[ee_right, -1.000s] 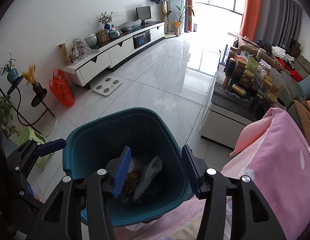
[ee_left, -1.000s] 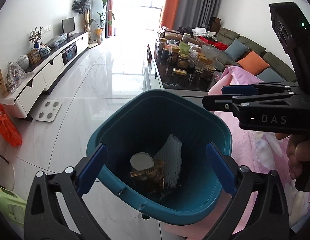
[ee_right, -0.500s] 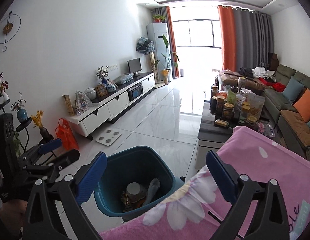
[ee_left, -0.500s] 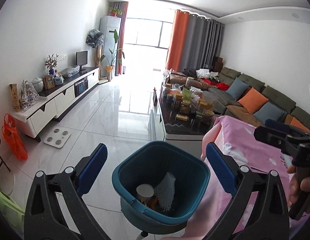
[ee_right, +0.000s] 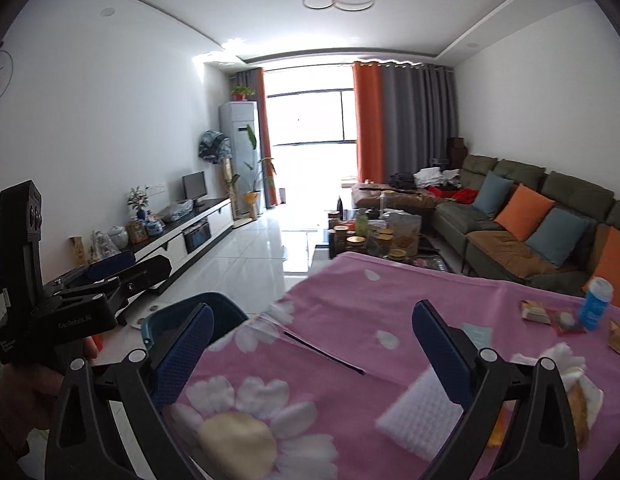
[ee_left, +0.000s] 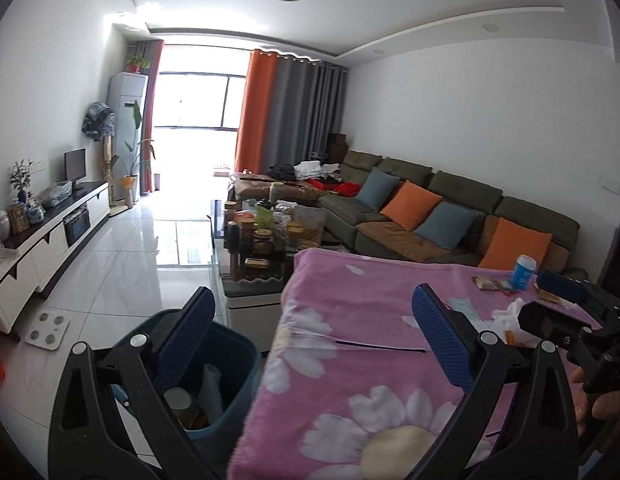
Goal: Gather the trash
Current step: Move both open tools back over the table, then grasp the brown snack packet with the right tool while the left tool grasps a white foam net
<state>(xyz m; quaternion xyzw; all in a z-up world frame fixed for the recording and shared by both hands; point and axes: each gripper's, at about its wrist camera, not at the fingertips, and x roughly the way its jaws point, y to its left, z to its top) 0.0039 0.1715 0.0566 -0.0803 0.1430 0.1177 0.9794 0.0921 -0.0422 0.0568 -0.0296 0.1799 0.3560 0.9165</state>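
Observation:
A teal bin (ee_left: pixel 230 376) stands on the floor at the left edge of a table under a pink flowered blanket (ee_left: pixel 349 304). Inside it lie a paper cup and a white foam net. My left gripper (ee_left: pixel 313 340) is open and empty, above the bin and the blanket's edge. Over the blanket, my right gripper (ee_right: pixel 313 354) stands wide open with nothing between its pads. A white foam sheet (ee_right: pixel 421 416) lies just by its right finger. Further right are crumpled tissue (ee_right: pixel 569 364), a blue cup (ee_right: pixel 595 302) and snack wrappers (ee_right: pixel 535 312).
A coffee table (ee_left: pixel 250 284) crowded with jars stands beyond the blanket. A green sofa (ee_left: pixel 449 200) with cushions runs along the right wall, a white TV cabinet (ee_left: pixel 50 248) along the left. A white scale (ee_left: pixel 46 328) lies on the tiled floor near the bin.
Both grippers rose from right above the bin and swung right toward the blanket-covered table. The right jaws went from partly closed to wide open. The bin's contents stayed put.

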